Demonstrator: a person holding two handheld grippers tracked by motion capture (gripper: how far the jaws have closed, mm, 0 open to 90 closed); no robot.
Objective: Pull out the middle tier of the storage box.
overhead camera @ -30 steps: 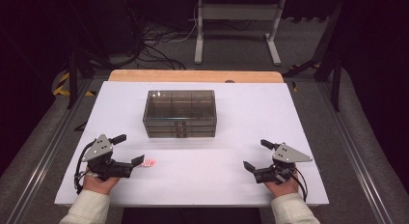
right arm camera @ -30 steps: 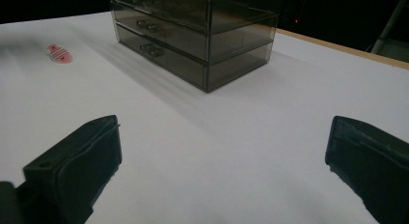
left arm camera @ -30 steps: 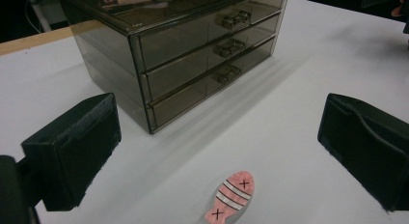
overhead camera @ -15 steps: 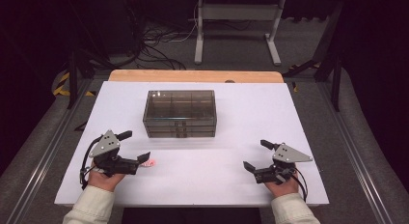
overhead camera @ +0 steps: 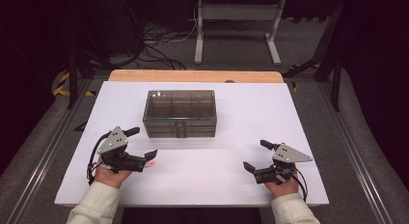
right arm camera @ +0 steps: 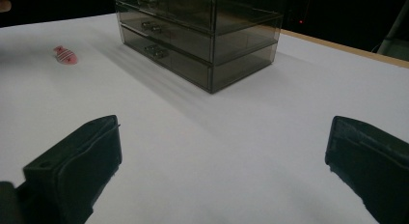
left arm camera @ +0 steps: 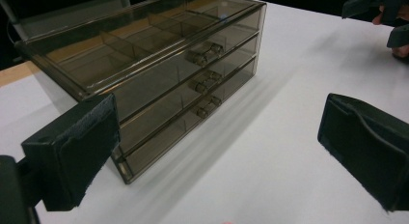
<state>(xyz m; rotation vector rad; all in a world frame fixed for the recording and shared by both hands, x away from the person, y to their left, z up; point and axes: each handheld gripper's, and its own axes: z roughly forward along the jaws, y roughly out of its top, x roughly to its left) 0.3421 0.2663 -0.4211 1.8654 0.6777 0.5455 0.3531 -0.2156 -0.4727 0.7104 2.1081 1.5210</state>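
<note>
A smoky see-through box with three drawers (overhead camera: pixel 180 113) stands mid-table, all drawers shut. A small pink fish-shaped piece (overhead camera: pixel 151 162) lies on the white tabletop (overhead camera: pixel 207 185). It sits right at the tip of my left gripper's nearer jaw. My left gripper (overhead camera: pixel 143 142) is open with nothing between its jaws and faces the box (left arm camera: pixel 159 74) in the left gripper view (left arm camera: pixel 219 147). My right gripper (overhead camera: pixel 254 155) rests open and empty at the front right. In the right gripper view (right arm camera: pixel 222 171) the box (right arm camera: pixel 202 31) and the pink piece (right arm camera: pixel 65 55) lie ahead.
A wooden strip (overhead camera: pixel 195 76) borders the table's far edge. Beyond it are cables and a metal stand (overhead camera: pixel 236 21) on the floor. The other gripper (left arm camera: pixel 381 11) shows at the top right of the left gripper view.
My left gripper has shifted right and a little forward, bringing its nearer jaw up to the pink piece. The right gripper has stayed put.
</note>
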